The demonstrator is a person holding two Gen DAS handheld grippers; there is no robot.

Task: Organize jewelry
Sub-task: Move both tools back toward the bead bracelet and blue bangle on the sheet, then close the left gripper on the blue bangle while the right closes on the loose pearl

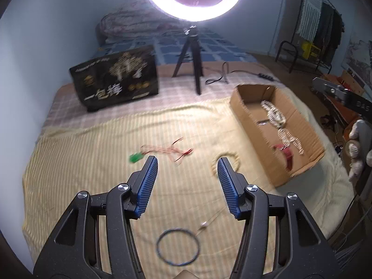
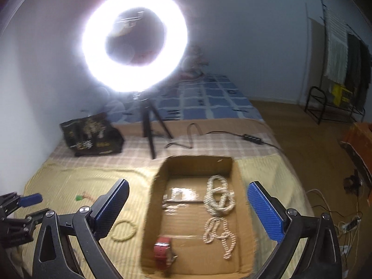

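Observation:
A cardboard box (image 1: pixel 309 139) lies on the yellow striped bedspread (image 1: pixel 93 162) and holds a white bead necklace (image 2: pixel 218 200), a red watch (image 2: pixel 162 251) and a small clear packet (image 2: pixel 179 195). On the bedspread lie a green pendant on a red cord (image 1: pixel 136 157), a cream bead bracelet (image 1: pixel 234 158), a dark bangle (image 1: pixel 177 246) and a thin chain (image 1: pixel 207 223). My left gripper (image 1: pixel 187 162) is open and empty above the bedspread. My right gripper (image 2: pixel 188 186) is open and empty above the box (image 2: pixel 200 165). The bracelet also shows in the right wrist view (image 2: pixel 123 230).
A ring light on a tripod (image 1: pixel 190 53) stands at the far side with its cable (image 1: pixel 223 74). A black printed box (image 1: pixel 116 79) stands at the back left. The bed's right edge drops to a floor with cables (image 2: pixel 337 211).

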